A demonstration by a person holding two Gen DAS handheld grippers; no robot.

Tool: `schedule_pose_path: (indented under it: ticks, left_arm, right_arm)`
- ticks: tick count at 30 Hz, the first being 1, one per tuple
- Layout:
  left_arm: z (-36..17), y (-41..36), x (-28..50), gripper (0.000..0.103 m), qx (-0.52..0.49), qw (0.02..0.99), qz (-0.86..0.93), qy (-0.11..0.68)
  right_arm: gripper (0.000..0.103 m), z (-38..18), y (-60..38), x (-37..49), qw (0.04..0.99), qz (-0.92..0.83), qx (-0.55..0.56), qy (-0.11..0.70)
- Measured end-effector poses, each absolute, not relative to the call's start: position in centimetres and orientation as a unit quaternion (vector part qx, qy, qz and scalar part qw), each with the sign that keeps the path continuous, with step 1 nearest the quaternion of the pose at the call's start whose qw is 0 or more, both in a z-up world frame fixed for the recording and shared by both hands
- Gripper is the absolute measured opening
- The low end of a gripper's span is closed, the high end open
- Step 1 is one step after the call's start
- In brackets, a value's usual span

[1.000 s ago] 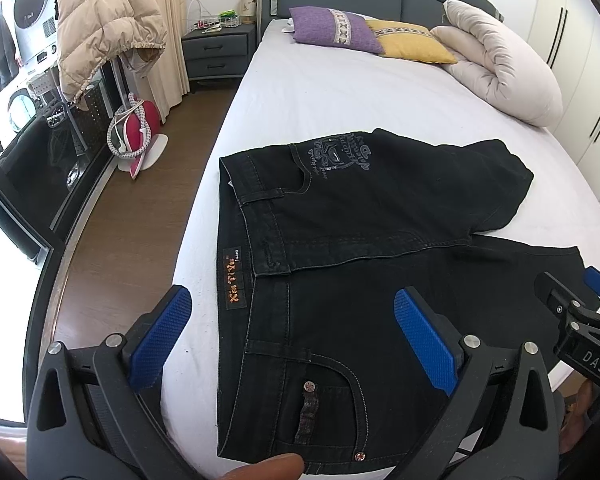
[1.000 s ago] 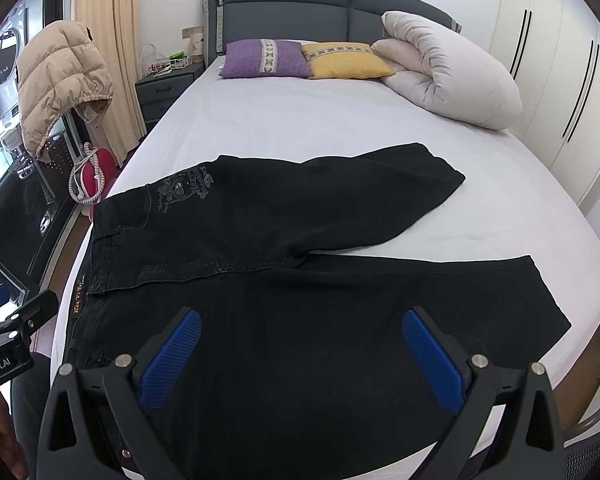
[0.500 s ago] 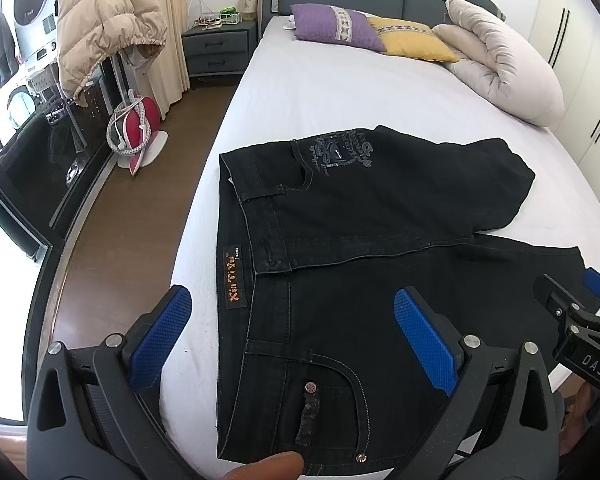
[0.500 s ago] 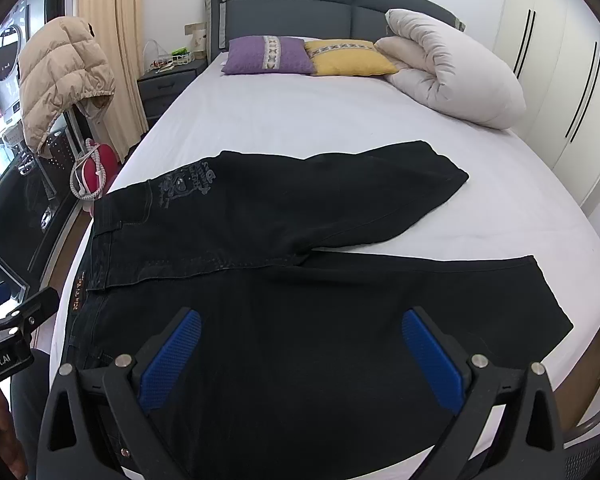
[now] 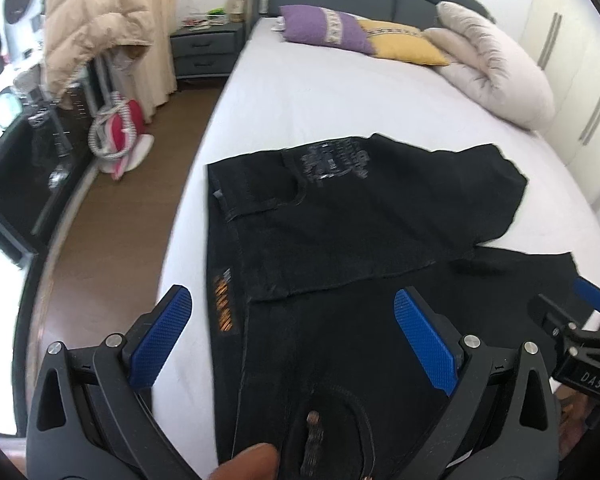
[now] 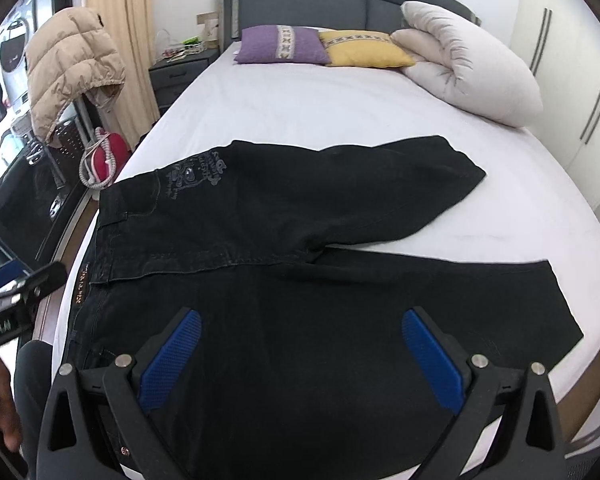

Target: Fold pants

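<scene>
White sheets cover the bed (image 6: 340, 108), where black pants (image 6: 284, 280) lie spread across its near end, waistband toward the left edge. Nearest, the left gripper (image 5: 296, 336) hovers over the waistband with its blue pads spread wide, gripping nothing. Just as wide apart, the right gripper (image 6: 302, 354) hangs above the near leg. Farther off, the other leg angles away toward a rolled duvet (image 6: 472, 64) and two pillows (image 6: 324, 46) by the headboard.
</scene>
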State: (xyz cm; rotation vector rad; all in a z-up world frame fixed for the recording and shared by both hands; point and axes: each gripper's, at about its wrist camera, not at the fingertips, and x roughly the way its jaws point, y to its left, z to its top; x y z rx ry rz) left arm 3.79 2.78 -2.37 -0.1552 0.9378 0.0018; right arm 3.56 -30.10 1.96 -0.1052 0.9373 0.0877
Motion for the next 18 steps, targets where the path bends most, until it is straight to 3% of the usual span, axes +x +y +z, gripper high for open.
schedule_pose_path:
  ticks: [13, 18]
  left_arm:
    - [-2.7, 5.0, 18.8, 0.103, -0.011, 0.894, -0.066, 0.443]
    - [-4.7, 6.2, 27.5, 0.103, 0.02, 0.873, -0.083, 0.481]
  right_arm:
    - [0.103, 3.5, -29.2, 11.7, 0.883, 0.189, -0.118, 0.414]
    - [0.103, 2.8, -30.0, 15.9, 0.868, 0.236, -0.138, 0.414]
